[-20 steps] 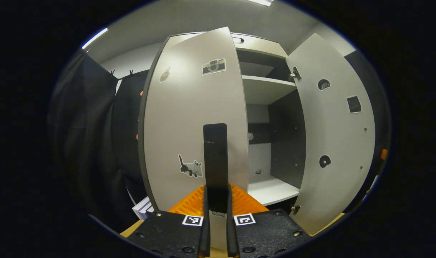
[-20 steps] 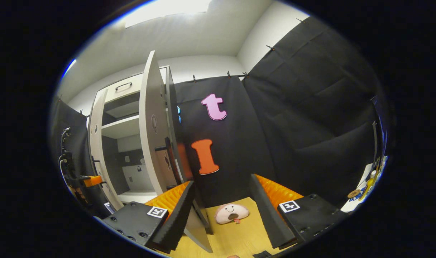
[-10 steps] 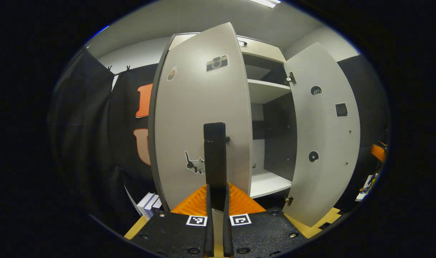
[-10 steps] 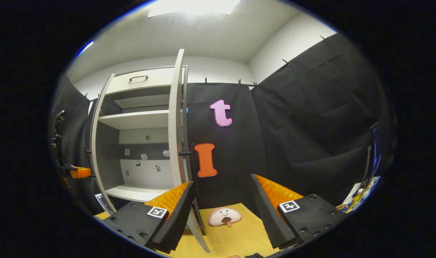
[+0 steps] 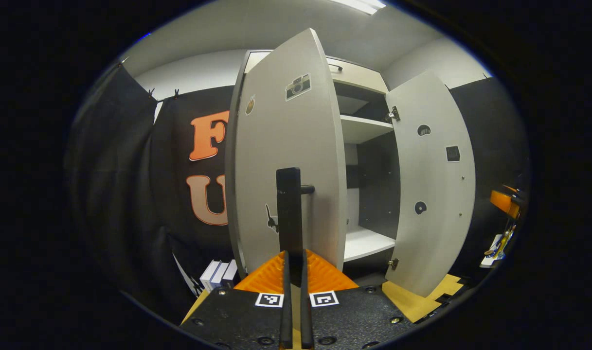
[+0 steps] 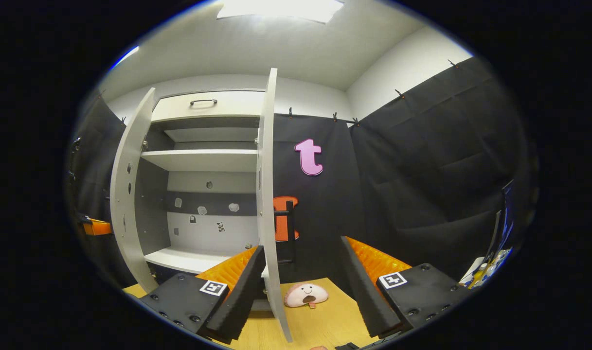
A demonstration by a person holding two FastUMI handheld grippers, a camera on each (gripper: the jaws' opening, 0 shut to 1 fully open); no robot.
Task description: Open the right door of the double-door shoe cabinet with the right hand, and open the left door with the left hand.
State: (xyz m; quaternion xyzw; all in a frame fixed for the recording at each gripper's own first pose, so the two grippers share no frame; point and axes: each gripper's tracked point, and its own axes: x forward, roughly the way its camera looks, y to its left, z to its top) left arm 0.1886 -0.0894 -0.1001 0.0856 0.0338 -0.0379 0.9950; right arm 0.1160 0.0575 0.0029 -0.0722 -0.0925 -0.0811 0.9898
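Black cloth hangs behind the cabinet (image 5: 359, 78) in my left gripper view, where the left door (image 5: 288, 160) swings out wide. My left gripper (image 5: 294, 214) is pinched on its handle (image 5: 306, 189), I judge, though the fingers hide the contact. The right door (image 5: 434, 180) stands open beyond. In my right gripper view the right gripper (image 6: 300, 272) is spread and holds nothing. Both doors look like stiff, light panels on hinges, best taken by the handle.

Wooden floor (image 6: 320, 323) bearing a round plush toy (image 6: 305, 294) beside the open cabinet door (image 6: 269, 204); white boxes (image 5: 218, 274) stand on it near the other door (image 5: 288, 160).
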